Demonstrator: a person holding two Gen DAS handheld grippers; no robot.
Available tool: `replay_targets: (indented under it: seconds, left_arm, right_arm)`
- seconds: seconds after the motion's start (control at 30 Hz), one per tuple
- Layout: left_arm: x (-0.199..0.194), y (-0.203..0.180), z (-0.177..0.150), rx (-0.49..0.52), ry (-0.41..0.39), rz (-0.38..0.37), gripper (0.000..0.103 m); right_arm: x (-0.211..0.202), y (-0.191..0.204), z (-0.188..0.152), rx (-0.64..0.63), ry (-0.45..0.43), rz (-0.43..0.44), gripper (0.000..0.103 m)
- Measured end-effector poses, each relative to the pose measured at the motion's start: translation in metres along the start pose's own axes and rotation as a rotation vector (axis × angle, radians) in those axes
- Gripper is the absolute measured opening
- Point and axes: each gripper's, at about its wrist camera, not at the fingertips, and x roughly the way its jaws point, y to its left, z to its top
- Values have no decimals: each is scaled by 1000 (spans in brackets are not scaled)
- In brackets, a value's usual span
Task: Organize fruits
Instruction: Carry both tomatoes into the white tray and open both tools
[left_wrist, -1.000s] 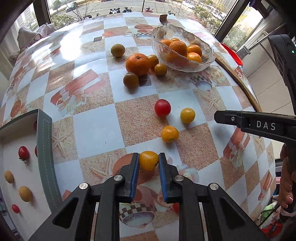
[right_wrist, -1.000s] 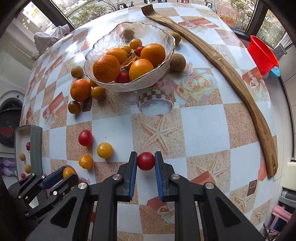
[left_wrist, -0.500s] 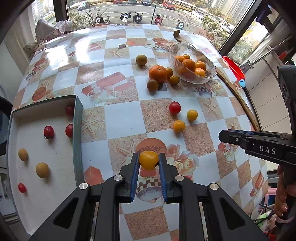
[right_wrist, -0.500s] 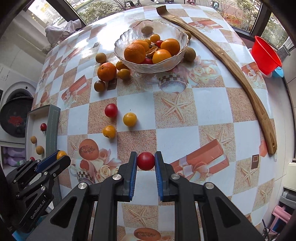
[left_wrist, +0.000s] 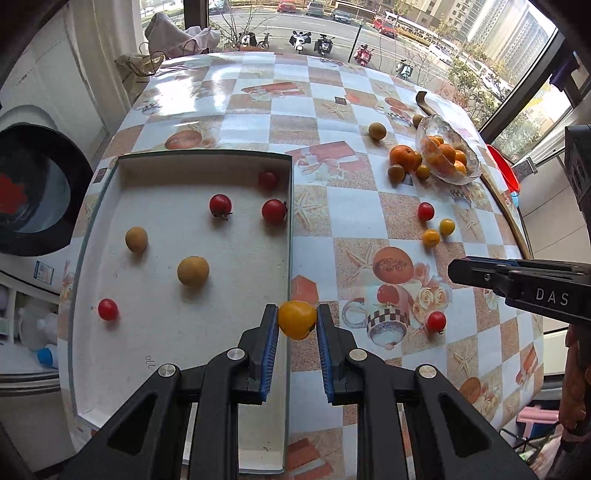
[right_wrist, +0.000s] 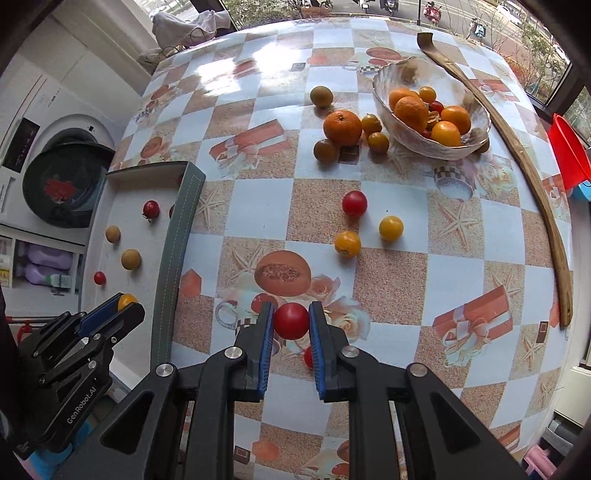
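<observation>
We pinch a yellow cherry tomato (left_wrist: 296, 319) between the blue pads of our left gripper (left_wrist: 297, 325), and it hangs right over the tray wall (left_wrist: 289, 236) just ahead of the fingertips. To do this step well, we judge the tomato should travel further left of the fingers, past the wall, and come low over the white tray floor before we let go, so it does not roll or bounce out. Our right gripper (right_wrist: 291, 325) clamps a red cherry tomato (right_wrist: 291, 320) above the tablecloth (right_wrist: 406, 280). Inside the tray, left and ahead of the left fingers, we see 4 red tomatoes and 2 tan round fruits. The glass bowl (right_wrist: 476, 142), far ahead and right, holds oranges and small tomatoes.
</observation>
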Motion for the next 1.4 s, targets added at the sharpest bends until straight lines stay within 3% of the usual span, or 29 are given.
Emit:
replay_targets:
  seconds: [0.57,0.8,1.13,1.23,1.27,1.3,1.33,1.37,1.4]
  left_arm:
    - [1,122,-52,-179,51,163,22]
    - [16,147,-65,-202,91,196,22]
    - [25,147,-68,-150,114,205,23]
    - [25,148,-68,-136,121,210,24]
    - [24,147,-66,-134,123,219,29]
    - [24,147,-66,-133,126,238,39]
    - [24,148,-65,-136,127,251,49]
    - [23,151,-65,-148,126,249,62]
    - [21,154,-65,-162,120,226,62]
  right_arm:
    - [63,153,-4,-251,127,87,21]
    - [90,180,-17,-311,186,69,21]
    - [112,190,-34,-406,218,14,21]
    - [113,197,-35,-449,218,25,29]
    - [116,203,-37,-457,218,31,39]
    - [116,206,-38,-467,214,21,55]
    - [115,207,-38,-475,207,11,63]
    - [114,208,-39,-479,197,3,66]
    - [113,207,-40,-479,196,8,67]
